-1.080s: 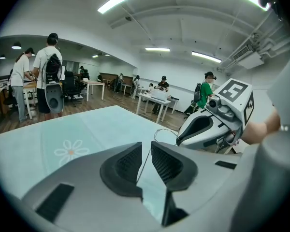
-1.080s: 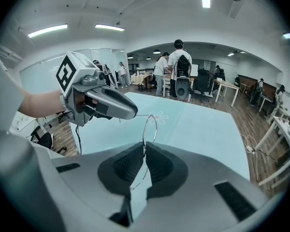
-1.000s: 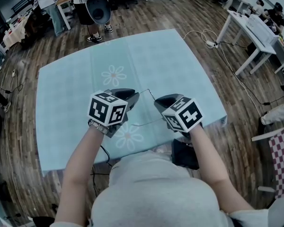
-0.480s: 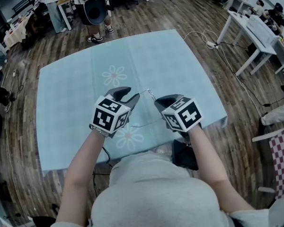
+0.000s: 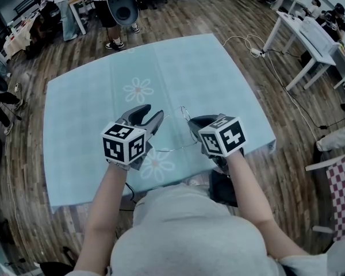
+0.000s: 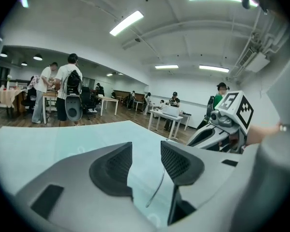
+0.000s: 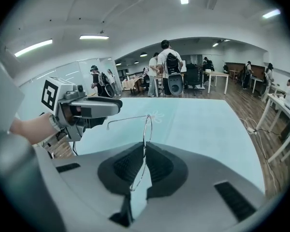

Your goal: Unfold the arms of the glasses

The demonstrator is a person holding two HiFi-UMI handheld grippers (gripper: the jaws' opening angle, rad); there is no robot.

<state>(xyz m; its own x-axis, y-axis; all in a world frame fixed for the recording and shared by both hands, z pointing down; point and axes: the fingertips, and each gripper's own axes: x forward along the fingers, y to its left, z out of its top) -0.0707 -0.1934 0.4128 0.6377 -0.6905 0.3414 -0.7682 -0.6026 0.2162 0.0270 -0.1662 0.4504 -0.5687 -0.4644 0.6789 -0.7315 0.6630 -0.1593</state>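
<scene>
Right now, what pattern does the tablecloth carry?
White daisies on a pale blue tablecloth; the head view shows it best.

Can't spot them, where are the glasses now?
Head view centre: the glasses, clamped in the right gripper, hang above the table, right of the left gripper.

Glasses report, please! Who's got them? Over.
Left gripper jaws just opened, gripping nothing. Right gripper shut on glasses, one arm out. Nothing in the way.

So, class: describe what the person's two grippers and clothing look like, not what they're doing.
Both the left gripper and right gripper have grey moulded shells with black textured pads. Each carries a white cube printed with black square markers. The person wears a grey top.
</scene>
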